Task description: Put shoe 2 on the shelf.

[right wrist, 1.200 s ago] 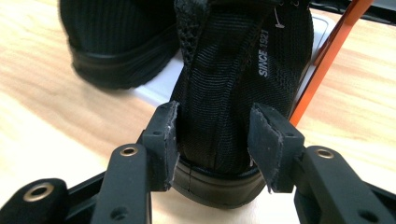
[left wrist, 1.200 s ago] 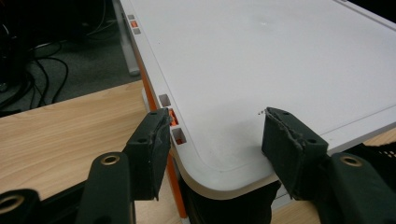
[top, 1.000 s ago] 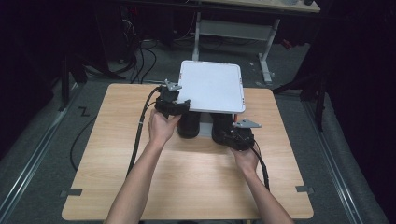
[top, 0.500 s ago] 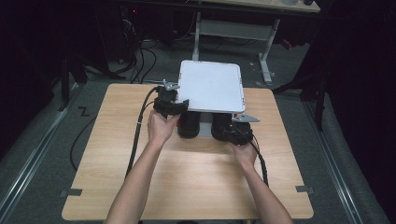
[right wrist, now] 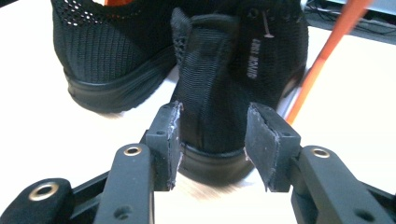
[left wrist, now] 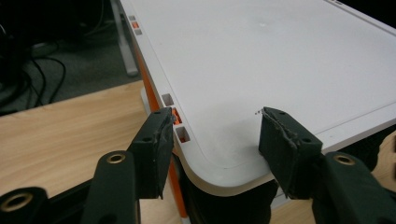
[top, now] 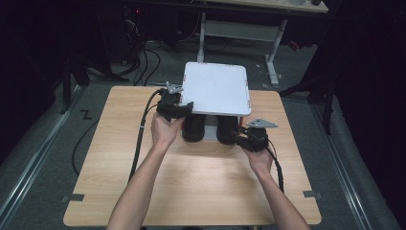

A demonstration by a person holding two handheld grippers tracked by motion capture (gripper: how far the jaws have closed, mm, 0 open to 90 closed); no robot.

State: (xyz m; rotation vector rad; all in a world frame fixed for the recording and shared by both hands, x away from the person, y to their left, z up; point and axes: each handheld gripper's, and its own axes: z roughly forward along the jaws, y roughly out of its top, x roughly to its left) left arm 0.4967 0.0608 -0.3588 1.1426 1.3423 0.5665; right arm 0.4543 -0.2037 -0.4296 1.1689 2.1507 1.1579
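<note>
1. A white lid [top: 216, 88] lies flat over two black shoes [top: 194, 127] at the far middle of the wooden desk [top: 191, 177], with the heels sticking out from under its near edge.
2. The left tool [top: 184, 106] sits at the lid's near left corner. In the left gripper view its jaws stand spread, one on each side of the rounded corner of the lid [left wrist: 261, 60], the left pad close to the edge slots and the right pad over the top surface; whether the pads press on it I cannot tell.
3. The right tool [top: 239, 136] points at the heel of the right shoe [top: 226, 129]. In the right gripper view its jaws have just been closing a little and stand on both sides of the heel [right wrist: 210, 93], close to it, without clearly pinching it.
4. The other shoe [right wrist: 107, 60] lies just beside it, to the left in that view.
5. An orange strip [right wrist: 322, 60] slants past the shoe on the right.
</note>
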